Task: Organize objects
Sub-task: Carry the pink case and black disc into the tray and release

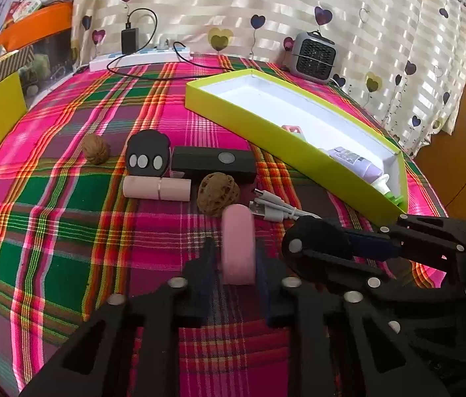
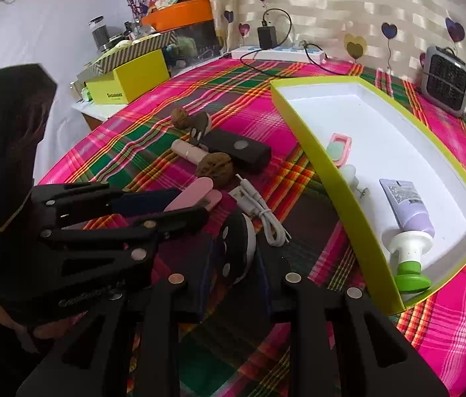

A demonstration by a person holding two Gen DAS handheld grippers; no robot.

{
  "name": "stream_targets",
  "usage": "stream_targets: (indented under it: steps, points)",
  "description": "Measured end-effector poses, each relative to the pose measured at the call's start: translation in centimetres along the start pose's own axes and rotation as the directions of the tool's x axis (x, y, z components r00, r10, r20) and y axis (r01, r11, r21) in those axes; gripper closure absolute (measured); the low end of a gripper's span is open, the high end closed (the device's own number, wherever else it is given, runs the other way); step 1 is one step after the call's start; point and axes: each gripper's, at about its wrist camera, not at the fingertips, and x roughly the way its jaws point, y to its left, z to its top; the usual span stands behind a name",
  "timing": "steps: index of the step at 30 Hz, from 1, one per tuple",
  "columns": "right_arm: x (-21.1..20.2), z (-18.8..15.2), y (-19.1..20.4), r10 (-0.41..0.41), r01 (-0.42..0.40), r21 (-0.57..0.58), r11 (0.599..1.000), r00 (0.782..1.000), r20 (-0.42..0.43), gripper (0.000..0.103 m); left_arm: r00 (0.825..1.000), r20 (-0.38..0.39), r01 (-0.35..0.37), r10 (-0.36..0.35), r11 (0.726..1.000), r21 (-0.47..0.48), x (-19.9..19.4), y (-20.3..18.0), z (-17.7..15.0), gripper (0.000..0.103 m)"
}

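My left gripper [image 1: 234, 261] is shut on a pink oblong case [image 1: 238, 244] above the plaid cloth; it shows in the right wrist view [image 2: 190, 198] too. My right gripper [image 2: 236, 258] is shut on a black round disc [image 2: 234, 251], also seen in the left wrist view [image 1: 312, 241]. Loose on the cloth lie a walnut [image 1: 218, 192], a second walnut [image 1: 96, 149], a pink tube [image 1: 157, 188], a black bar [image 1: 213, 162], a black round piece [image 1: 147, 158] and a white cable [image 1: 276, 210]. The lime tray [image 2: 358, 205] holds a purple tube [image 2: 405, 205] and a pink clip [image 2: 340, 149].
A white power strip [image 1: 140, 58] with a black charger stands at the back edge. A grey fan heater [image 1: 314, 54] sits behind the tray. A yellow box [image 2: 127, 81] and an orange bin [image 2: 180, 15] stand off the table's left side.
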Motion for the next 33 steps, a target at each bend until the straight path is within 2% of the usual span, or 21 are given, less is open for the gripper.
stream_targets:
  steps: [3, 11, 18, 25, 33]
  points:
    - [-0.3, -0.1, 0.1, -0.003, 0.003, -0.004, 1.0, 1.0, 0.014, 0.085, 1.0, 0.002, 0.013, -0.013, 1.0, 0.0, 0.0, 0.0, -0.1, 0.087]
    - [-1.3, -0.2, -0.3, -0.006, 0.005, 0.015, 1.0, 0.998, 0.057, 0.085, 0.998, 0.04, 0.045, -0.044, 0.999, -0.006, -1.0, 0.0, -0.1, 0.087]
    - [-2.5, 0.1, -1.0, -0.019, 0.014, 0.041, 0.999, 0.994, 0.11, 0.085, 0.995, 0.096, 0.031, -0.034, 0.999, 0.032, -1.4, -0.9, 1.1, 0.087]
    - [-4.8, 1.1, -3.2, -0.109, 0.091, 0.105, 0.99, 0.977, 0.184, 0.085, 0.985, 0.162, 0.046, -0.061, 0.995, 0.093, -1.7, -2.6, 3.7, 0.087]
    - [-4.9, 2.3, -8.0, -0.243, 0.208, 0.2, 0.957, 0.956, 0.167, 0.085, 0.971, 0.205, 0.092, -0.125, 0.982, 0.164, -0.8, -4.8, 7.2, 0.087]
